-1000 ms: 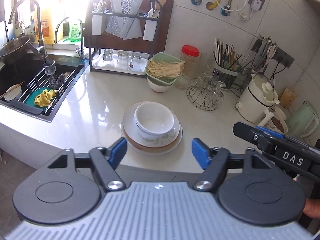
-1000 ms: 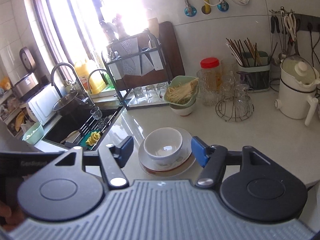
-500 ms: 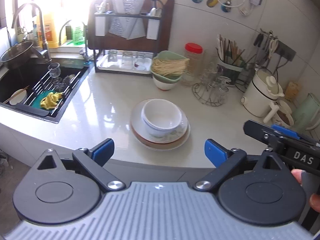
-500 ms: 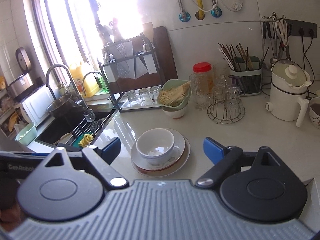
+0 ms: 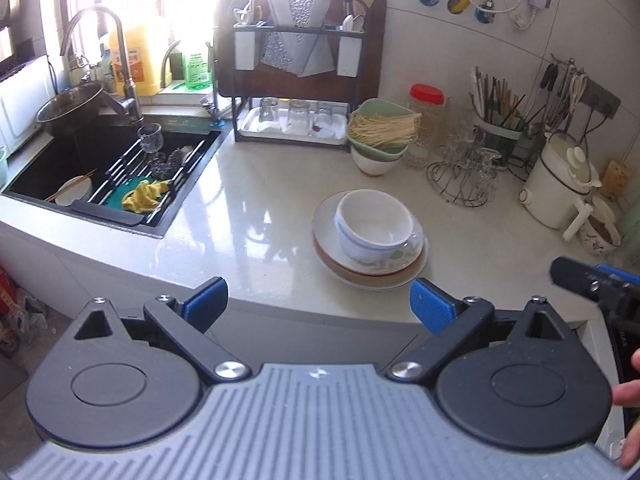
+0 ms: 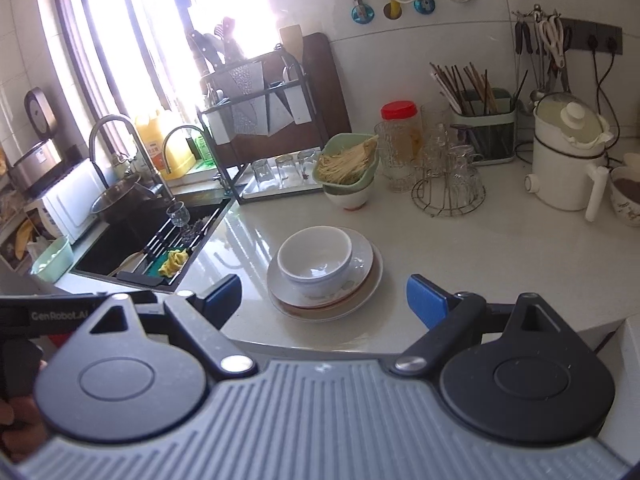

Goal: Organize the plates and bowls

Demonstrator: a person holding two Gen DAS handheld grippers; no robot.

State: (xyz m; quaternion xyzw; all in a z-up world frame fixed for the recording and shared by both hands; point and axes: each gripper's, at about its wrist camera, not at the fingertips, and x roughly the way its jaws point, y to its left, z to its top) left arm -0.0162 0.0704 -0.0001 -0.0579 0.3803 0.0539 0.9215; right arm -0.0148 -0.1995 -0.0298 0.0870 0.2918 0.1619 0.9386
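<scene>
A white bowl point(image 5: 374, 224) sits on a stack of plates point(image 5: 370, 274) on the pale counter near its front edge; the bowl point(image 6: 315, 258) and plates point(image 6: 362, 280) also show in the right wrist view. My left gripper point(image 5: 318, 300) is open and empty, held back from the counter edge, with the stack ahead and slightly right. My right gripper point(image 6: 324, 298) is open and empty, with the stack just ahead between its fingers' line. The right gripper's tip point(image 5: 592, 280) shows at the left view's right edge.
A black sink point(image 5: 108, 172) with a rack, cloth and glass lies left. A dish rack point(image 5: 298, 80) stands at the back. A green basket of noodles point(image 5: 380, 128) on a bowl, a glass stand point(image 5: 466, 176), chopstick holder point(image 5: 496, 132) and white kettle point(image 5: 560, 184) crowd the back right.
Both grippers opened wider and drew back from the counter. The left view swung left, so the stack now sits further right in it.
</scene>
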